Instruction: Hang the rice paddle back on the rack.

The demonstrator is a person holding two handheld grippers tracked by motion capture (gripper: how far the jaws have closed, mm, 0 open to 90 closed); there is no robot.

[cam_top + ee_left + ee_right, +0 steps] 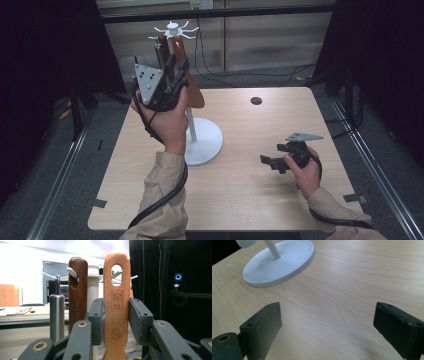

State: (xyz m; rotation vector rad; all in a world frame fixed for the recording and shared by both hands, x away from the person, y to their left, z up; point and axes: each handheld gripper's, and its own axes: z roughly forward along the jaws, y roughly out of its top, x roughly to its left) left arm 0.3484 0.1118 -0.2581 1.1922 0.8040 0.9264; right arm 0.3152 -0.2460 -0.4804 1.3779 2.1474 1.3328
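Jaws around one wooden spatula (116,307)

Overhead light is even on the tabletop (240,150); black surrounds stay dim. Shadows are soft. In the left gripper view, the background is bright, possibly overexposed.

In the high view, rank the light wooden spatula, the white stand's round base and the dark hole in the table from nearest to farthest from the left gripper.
1. Light wooden spatula: held between the left gripper's jaws, hanging at the stand's hooks.
2. Round base: on the table below the gripper, toward the person.
3. Dark hole: off to the right, near the table's far edge.
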